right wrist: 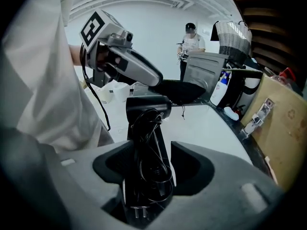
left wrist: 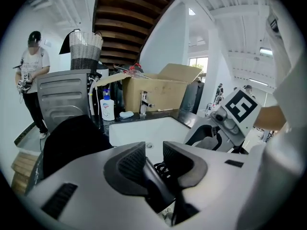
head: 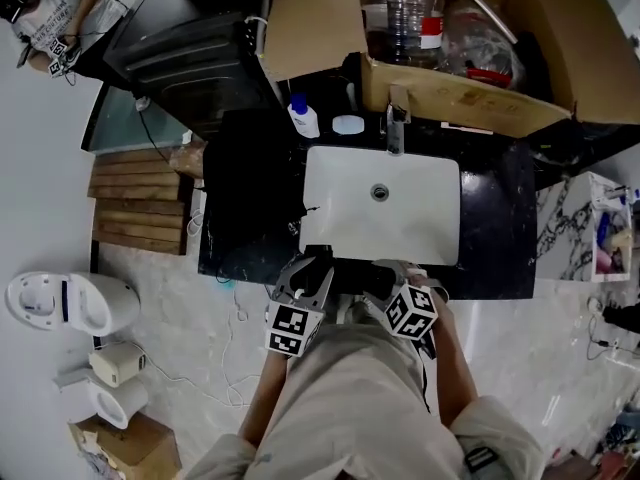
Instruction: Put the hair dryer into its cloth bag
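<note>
- Right gripper view, low centre: the right tongs are clamped on the handle of the hair dryer. Its cord is wound round that handle in loose loops, and the plug shows 2 pins at the bottom.
- The left tongs are set fairly narrow and look closed on the dryer's dark body, which runs slantwise between their ribbed pads. That makes 2 grips on 1 dryer, at the near edge of the sink, lower centre of the head view.
- The cloth bag is a limp black heap on the dark table, left of the sink. Its mouth can't be made out.
- Step, as I read it: the dryer is in hand and bagging is not yet begun.
- Next move, I'd say: 1 pair of tongs must let go and hold the bag's mouth open while the other feeds the dryer in.
- The loose cord could snag on the hem.
- Textures:
  - The dryer is hard matt black plastic with a blocky head.
  - The cord is rubbery.
  - The cloth is soft and likely to collapse.
  - The basin is glossy white.
</note>
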Tool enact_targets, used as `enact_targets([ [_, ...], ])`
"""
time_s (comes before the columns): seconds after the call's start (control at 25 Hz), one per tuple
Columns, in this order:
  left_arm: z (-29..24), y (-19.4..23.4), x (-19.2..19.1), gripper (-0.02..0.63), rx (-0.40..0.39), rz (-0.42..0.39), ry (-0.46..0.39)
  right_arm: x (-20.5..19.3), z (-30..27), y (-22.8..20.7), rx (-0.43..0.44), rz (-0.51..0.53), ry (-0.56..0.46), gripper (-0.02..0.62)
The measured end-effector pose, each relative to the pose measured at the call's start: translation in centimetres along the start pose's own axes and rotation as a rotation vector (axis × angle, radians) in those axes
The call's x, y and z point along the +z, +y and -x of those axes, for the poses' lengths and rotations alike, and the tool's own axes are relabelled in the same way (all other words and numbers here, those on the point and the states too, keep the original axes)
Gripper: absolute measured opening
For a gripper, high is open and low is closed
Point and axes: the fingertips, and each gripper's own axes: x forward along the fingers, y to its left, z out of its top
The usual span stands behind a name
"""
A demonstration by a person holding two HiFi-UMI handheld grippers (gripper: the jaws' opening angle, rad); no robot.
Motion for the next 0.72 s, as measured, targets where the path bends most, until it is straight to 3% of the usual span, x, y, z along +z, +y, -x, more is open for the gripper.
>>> enact_targets([
  [0.52,0.1,-1.3,-0.1,0.115,0.1,0.046,-0.001,-1.1,-2.5,0.5,0.12,0.12,0.004,0.221],
  [0.72,0.2,-1.6,-1.2,0.115,0.123,0.046,0.021,-2.3,-3.9,1.0,0.131,0.197,0.049,0.221],
])
